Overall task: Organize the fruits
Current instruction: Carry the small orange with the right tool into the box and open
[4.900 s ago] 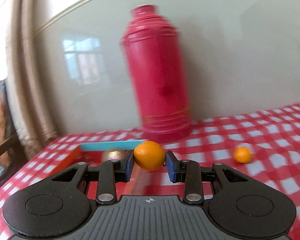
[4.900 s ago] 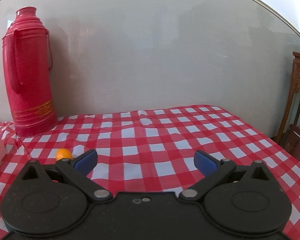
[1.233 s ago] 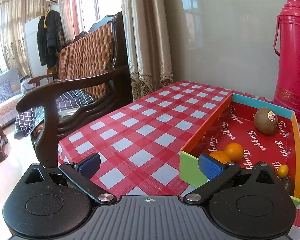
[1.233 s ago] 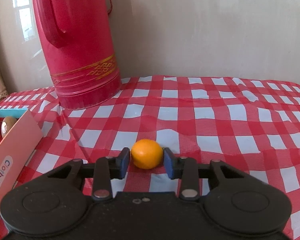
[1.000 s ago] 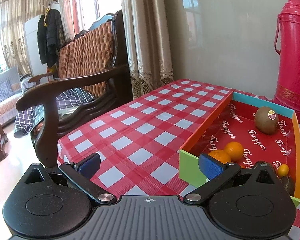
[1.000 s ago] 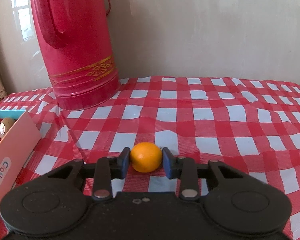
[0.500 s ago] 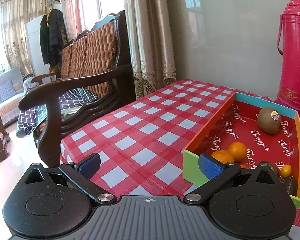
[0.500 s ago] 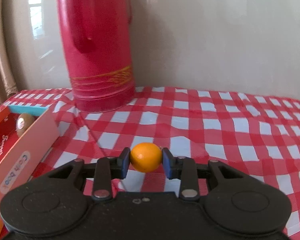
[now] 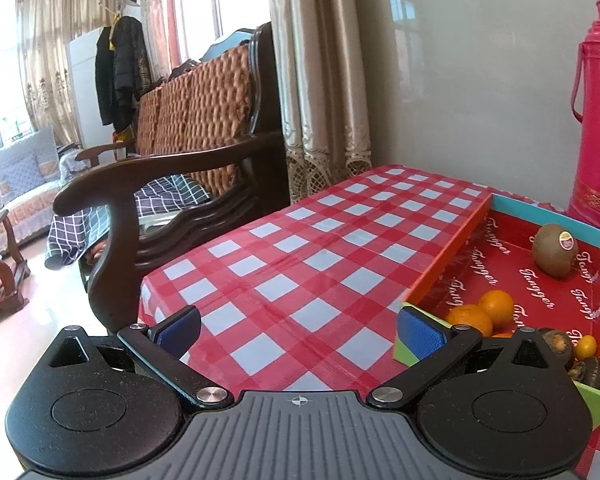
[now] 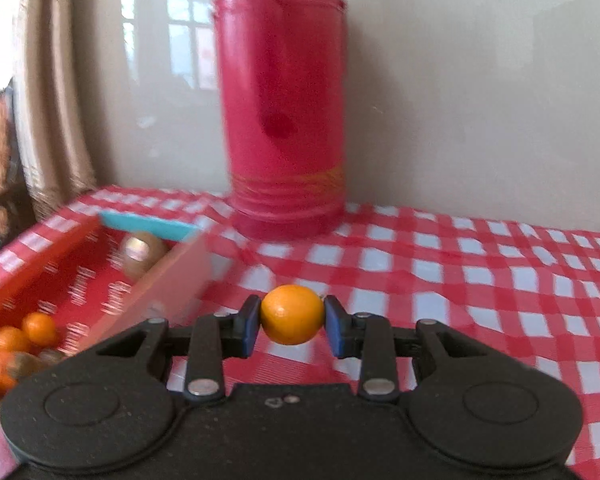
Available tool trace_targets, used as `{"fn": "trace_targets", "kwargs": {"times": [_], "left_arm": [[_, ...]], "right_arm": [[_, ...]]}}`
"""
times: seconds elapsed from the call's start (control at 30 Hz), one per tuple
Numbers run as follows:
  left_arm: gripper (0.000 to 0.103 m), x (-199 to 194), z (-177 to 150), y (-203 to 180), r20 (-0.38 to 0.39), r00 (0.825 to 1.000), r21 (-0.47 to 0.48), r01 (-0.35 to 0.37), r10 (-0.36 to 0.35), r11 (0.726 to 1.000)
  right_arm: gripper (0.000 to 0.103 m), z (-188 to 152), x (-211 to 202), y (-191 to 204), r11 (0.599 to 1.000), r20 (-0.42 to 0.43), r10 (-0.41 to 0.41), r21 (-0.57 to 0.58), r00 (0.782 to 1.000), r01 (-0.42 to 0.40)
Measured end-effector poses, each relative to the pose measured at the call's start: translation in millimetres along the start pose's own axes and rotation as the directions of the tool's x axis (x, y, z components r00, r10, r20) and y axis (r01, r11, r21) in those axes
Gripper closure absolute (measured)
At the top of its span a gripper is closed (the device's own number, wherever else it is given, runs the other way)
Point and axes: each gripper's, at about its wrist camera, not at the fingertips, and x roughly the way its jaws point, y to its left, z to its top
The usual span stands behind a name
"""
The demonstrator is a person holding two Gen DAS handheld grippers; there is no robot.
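The right wrist view is smeared by motion: the lettering inside the box [image 10: 172, 276] cannot be read, and the kiwi [image 10: 140, 258] at its far end is seen only as a brownish blur. The fruit at the box's near end is partly cut off by the frame edge and the tool body. In the left wrist view the dark fruits [image 9: 556, 342] at the near right corner of the box [image 9: 444, 264] are half hidden behind the left tool [image 9: 298, 326], and the red thermos [image 9: 598, 120] is cut off at the right edge.

The small orange [image 10: 292, 314] is pinched between the blue pads of the right tool [image 10: 292, 322] and is held clear above the checked table [image 10: 480, 280]. The left tool's jaws are spread wide with nothing between them.

Compared with a second ago, the orange has been lifted off the cloth and carried left, so that the box interior has come into sight. The left view is nearly unchanged.
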Motion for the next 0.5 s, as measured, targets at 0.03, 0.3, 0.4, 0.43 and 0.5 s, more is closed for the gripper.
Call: {"fn": "trace_targets", "kwargs": {"times": [0.03, 0.3, 0.4, 0.43, 0.5], "left_arm": [[0.000, 0, 0, 2, -0.001, 1.000, -0.004, -0.002, 0.002, 1.000], [0.000, 5, -4, 21, -0.002, 0.999, -0.005, -0.037, 0.037, 0.999], [0.000, 9, -5, 32, -0.004, 0.999, -0.009, -0.051, 0.051, 0.999], [0.000, 10, -6, 35, -0.007, 0.999, -0.011, -0.054, 0.054, 0.998], [0.000, 13, -6, 43, -0.016, 0.998, -0.014, -0.065, 0.065, 0.998]], "right_arm": [[0.078, 2, -4, 8, 1.000, 0.017, 0.023, -0.009, 1.000, -0.023], [0.078, 11, -10, 64, 0.980, 0.063, 0.182, -0.097, 0.981, -0.176], [0.077, 13, -5, 83, 0.969, 0.046, 0.221, -0.123, 0.974, -0.214], [0.077, 12, -2, 92, 0.965, 0.038, 0.234, -0.131, 0.971, -0.228], [0.077, 11, 3, 105, 0.958, 0.020, 0.251, -0.146, 0.968, -0.246]]}}
